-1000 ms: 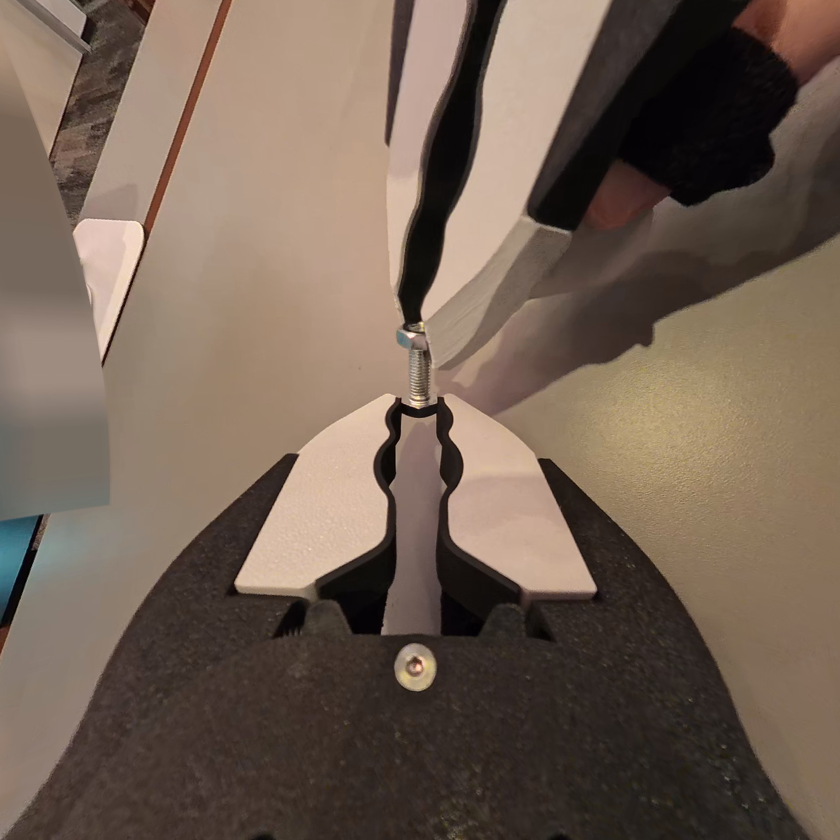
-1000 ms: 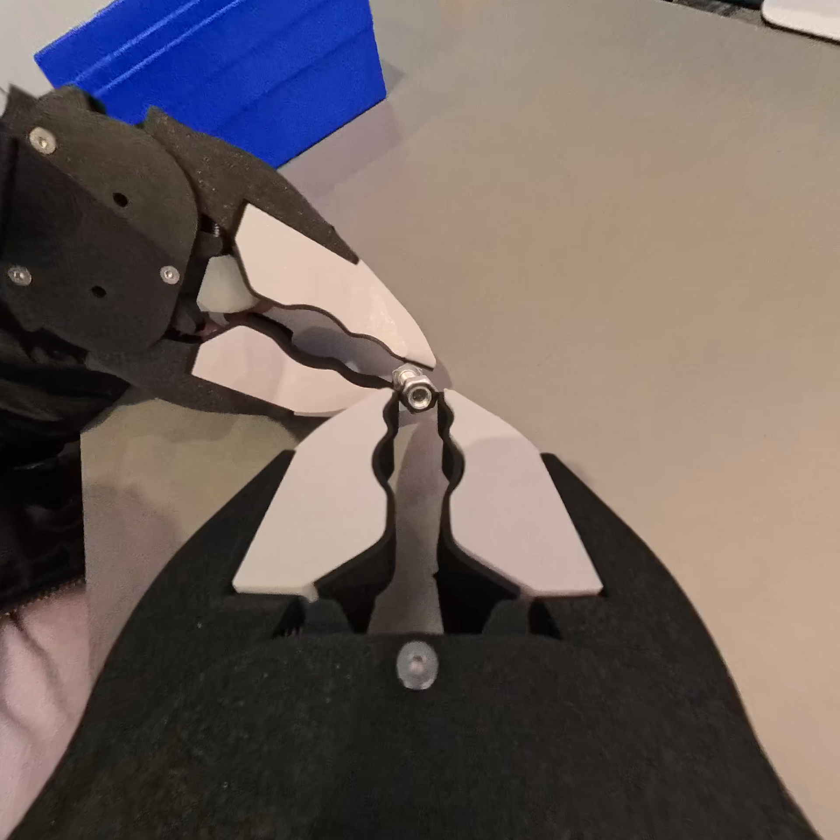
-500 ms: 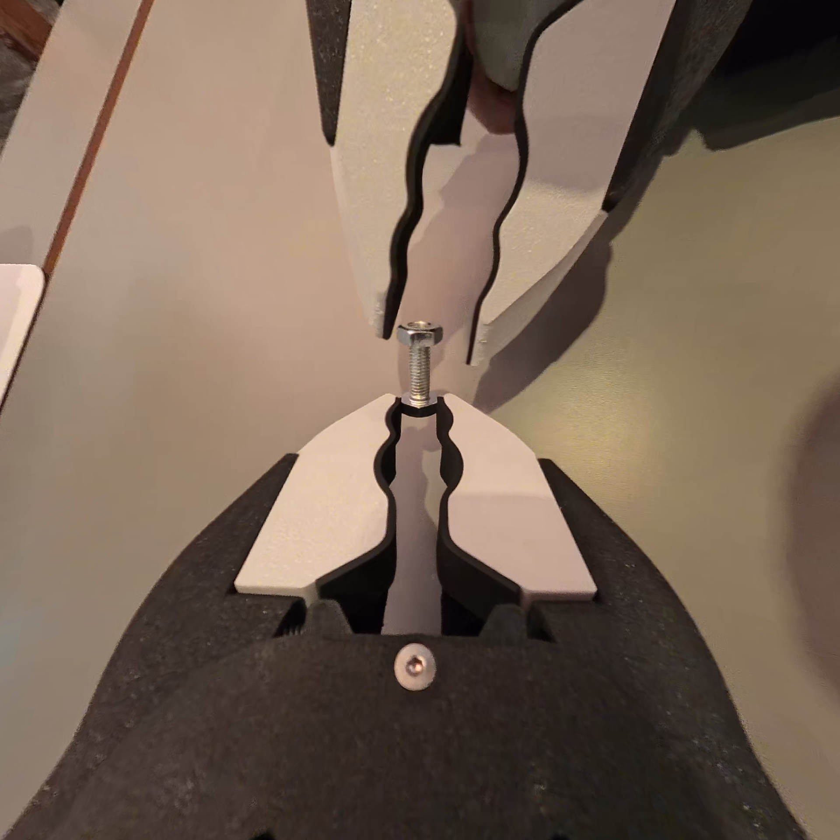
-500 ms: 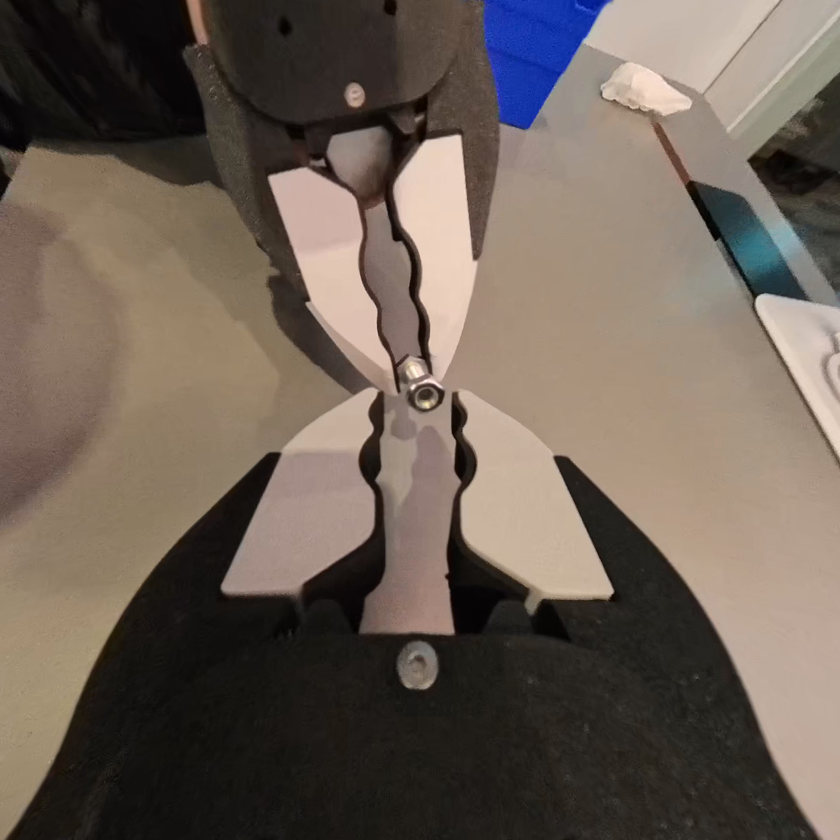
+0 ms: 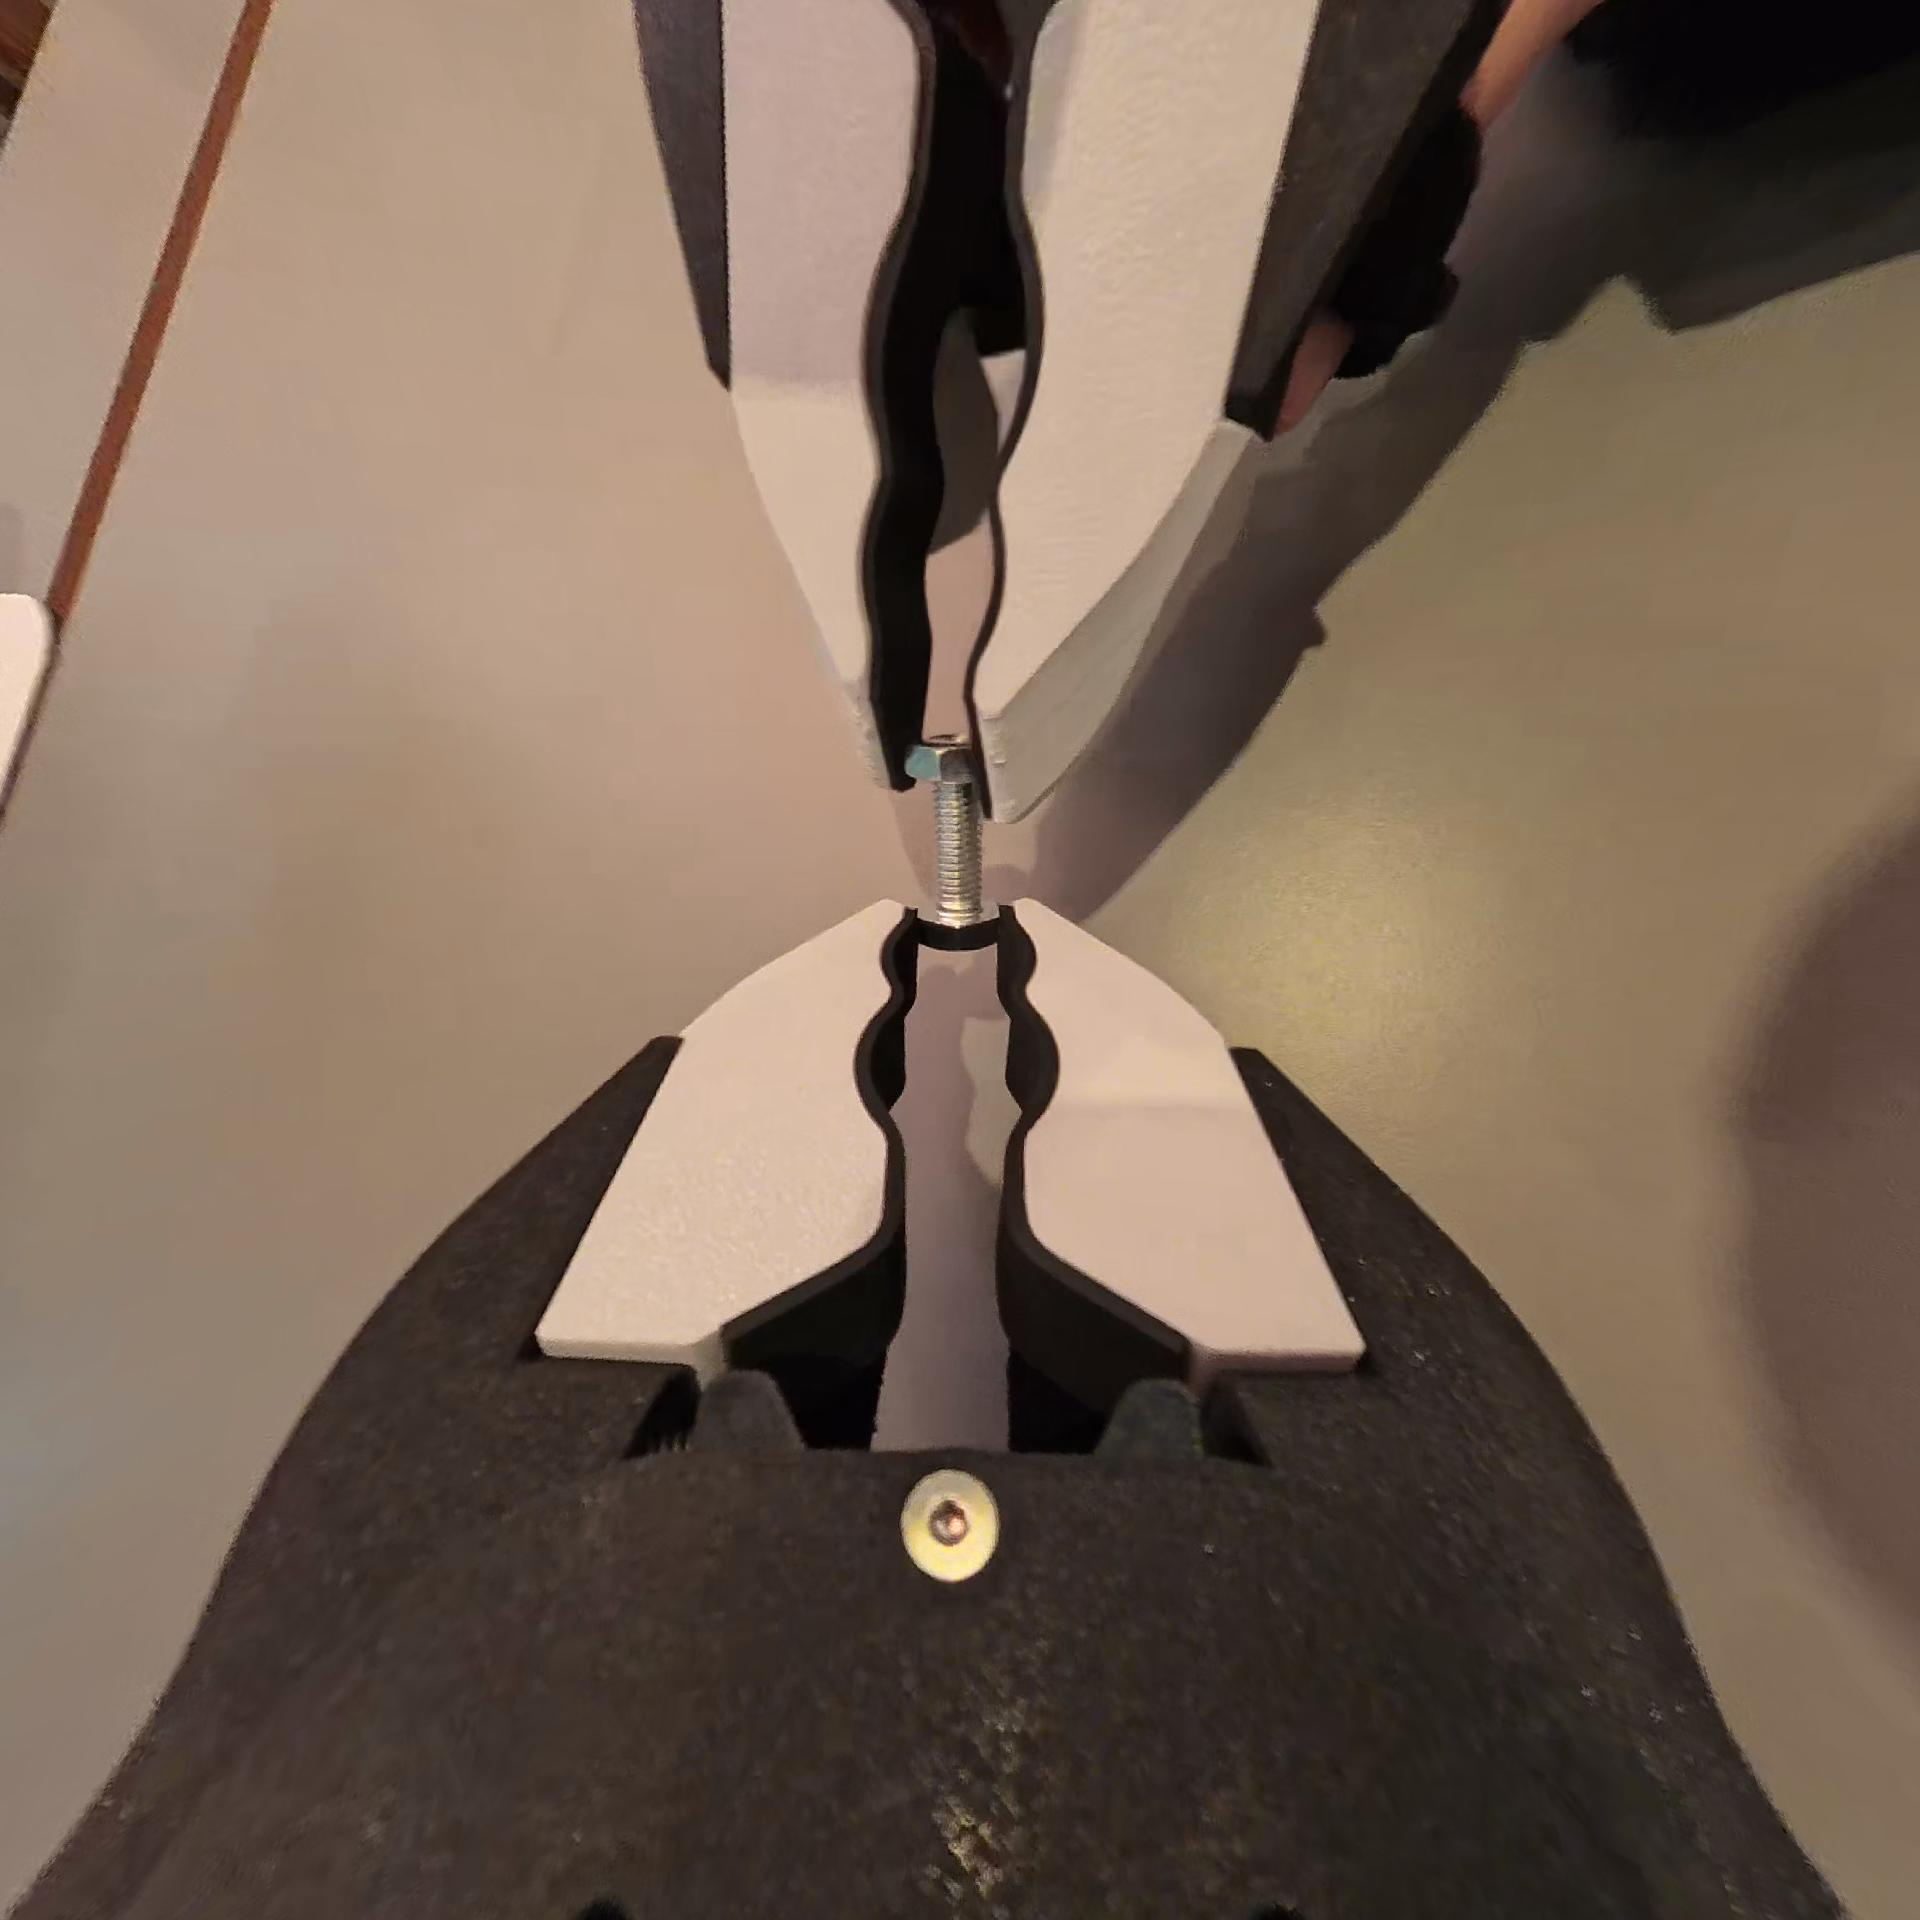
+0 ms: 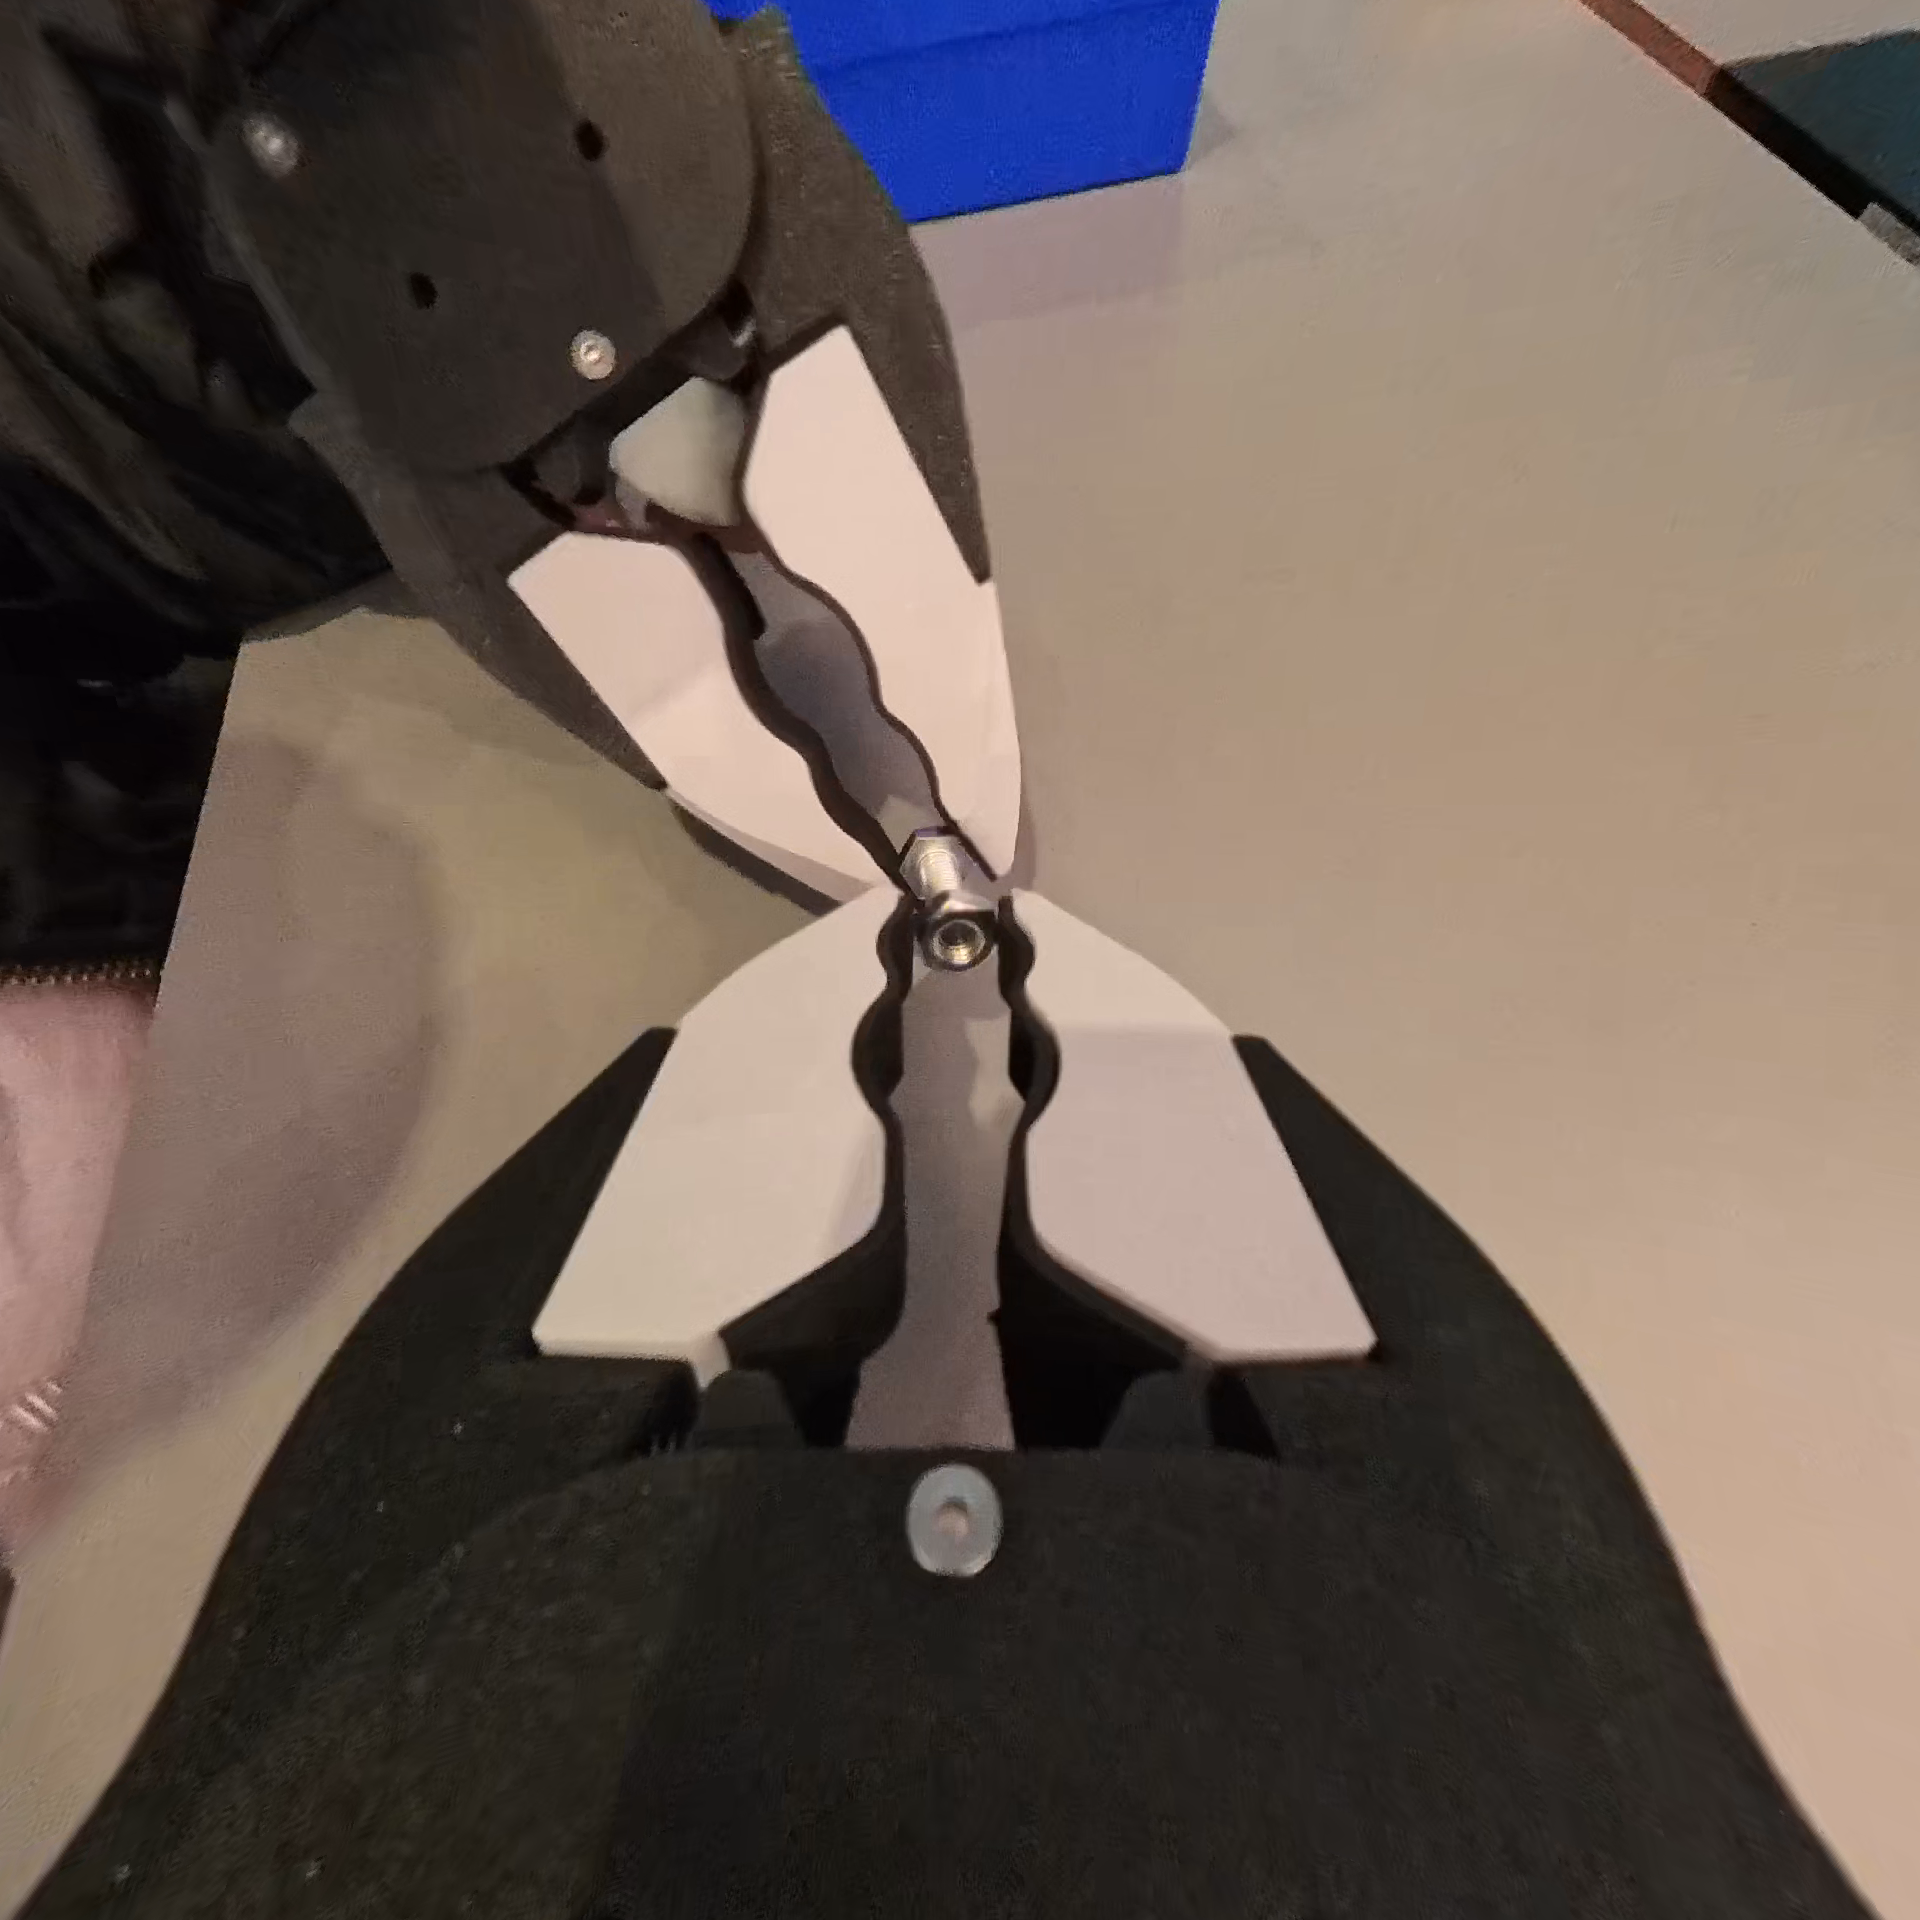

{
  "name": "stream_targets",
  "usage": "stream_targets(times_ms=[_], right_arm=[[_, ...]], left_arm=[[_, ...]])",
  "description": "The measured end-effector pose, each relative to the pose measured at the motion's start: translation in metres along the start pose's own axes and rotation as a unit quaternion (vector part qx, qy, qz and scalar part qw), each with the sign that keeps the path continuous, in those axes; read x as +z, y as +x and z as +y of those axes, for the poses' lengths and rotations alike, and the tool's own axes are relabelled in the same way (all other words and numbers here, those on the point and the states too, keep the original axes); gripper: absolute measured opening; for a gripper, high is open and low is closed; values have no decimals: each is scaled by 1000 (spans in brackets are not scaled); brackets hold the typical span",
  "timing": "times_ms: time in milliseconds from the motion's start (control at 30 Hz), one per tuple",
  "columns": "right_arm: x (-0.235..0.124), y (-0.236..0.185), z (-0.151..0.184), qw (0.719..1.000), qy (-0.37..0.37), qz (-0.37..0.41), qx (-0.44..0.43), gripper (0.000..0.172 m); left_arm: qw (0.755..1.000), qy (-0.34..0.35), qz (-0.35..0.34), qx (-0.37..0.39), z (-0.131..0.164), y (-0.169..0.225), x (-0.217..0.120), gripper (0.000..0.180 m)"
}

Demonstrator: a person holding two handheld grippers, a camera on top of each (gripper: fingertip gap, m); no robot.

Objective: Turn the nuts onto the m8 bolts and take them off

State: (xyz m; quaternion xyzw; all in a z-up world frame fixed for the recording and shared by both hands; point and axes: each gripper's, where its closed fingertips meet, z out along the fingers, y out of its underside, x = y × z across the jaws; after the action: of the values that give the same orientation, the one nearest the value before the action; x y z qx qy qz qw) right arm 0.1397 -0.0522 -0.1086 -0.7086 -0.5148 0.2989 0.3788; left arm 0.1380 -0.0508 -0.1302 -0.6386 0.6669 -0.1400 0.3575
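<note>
The left gripper [image 5: 956,920] was closed narrowly on the head end of a silver bolt [image 5: 956,852], both pads pressing the head at its tips, and the threaded shank ran straight toward twelve o'clock in the left wrist view. At the far end of that shank sat a hexagonal silver nut [image 5: 938,767], and the right gripper [image 5: 940,774], entering from twelve o'clock, was clamped on it with a dark pad against either flat. In the right wrist view the same joint appeared end-on: the right gripper [image 6: 954,940] held the nut [image 6: 956,940] between its tips, its threaded bore facing the camera, while the bolt [image 6: 933,868] ran off toward eleven o'clock into the tips of the left gripper [image 6: 930,847]. The assembly was held clear above a plain beige table [image 6: 1455,727]. A blue bin [image 6: 1018,114] stood on the table at twelve o'clock in the right wrist view. A gloved hand [image 5: 1382,312] showed at two o'clock in the left wrist view, behind the right gripper's body. A brown edge strip [image 5: 156,312] ran along the table at ten o'clock in that same view.
</note>
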Motion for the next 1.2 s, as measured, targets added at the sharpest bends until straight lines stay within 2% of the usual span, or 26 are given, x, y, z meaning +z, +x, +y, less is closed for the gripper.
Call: stream_targets(times_ms=[100,200,333,400,467,533,600,667,700,833,1000,1067,1100,1200], right_arm=[[-3,-13,-1,991,4,-5,-137,14],[-8,-28,-5,966,16,2,-259,14],[-12,-35,-10,951,37,14,-306,14],[-10,-30,-12,960,46,23,-275,16],[-7,-21,-11,979,48,24,-197,37],[-4,-13,-10,994,42,17,-103,39],[-4,3,-9,998,40,38,0,31],[-4,20,-4,991,34,68,112,30],[-4,26,-3,983,43,75,161,37],[-1,23,-13,954,93,11,284,40],[7,21,-3,950,62,-3,307,29],[7,17,-4,951,63,-12,303,19],[7,16,-5,952,64,-17,299,14],[6,9,-4,969,45,-28,242,14]], left_arm=[[998,14,57,-10,-3,14,-6,15],[991,37,123,-27,-9,30,-15,14],[984,58,162,-47,-14,37,-21,14],[987,52,142,-49,-12,31,-19,14],[992,41,110,-48,-8,22,-15,14],[996,28,70,-42,-4,11,-11,14],[999,8,11,-34,2,-5,-8,14],[999,-12,-43,-19,7,-18,-4,14],[998,-22,-58,-10,10,-21,-3,14],[997,-32,-71,4,11,-20,1,14],[996,-21,-83,6,6,-23,-2,14],[996,-19,-85,7,6,-24,-2,15],[996,-17,-82,7,5,-23,-3,15],[999,-12,-53,5,5,-16,-5,14]])
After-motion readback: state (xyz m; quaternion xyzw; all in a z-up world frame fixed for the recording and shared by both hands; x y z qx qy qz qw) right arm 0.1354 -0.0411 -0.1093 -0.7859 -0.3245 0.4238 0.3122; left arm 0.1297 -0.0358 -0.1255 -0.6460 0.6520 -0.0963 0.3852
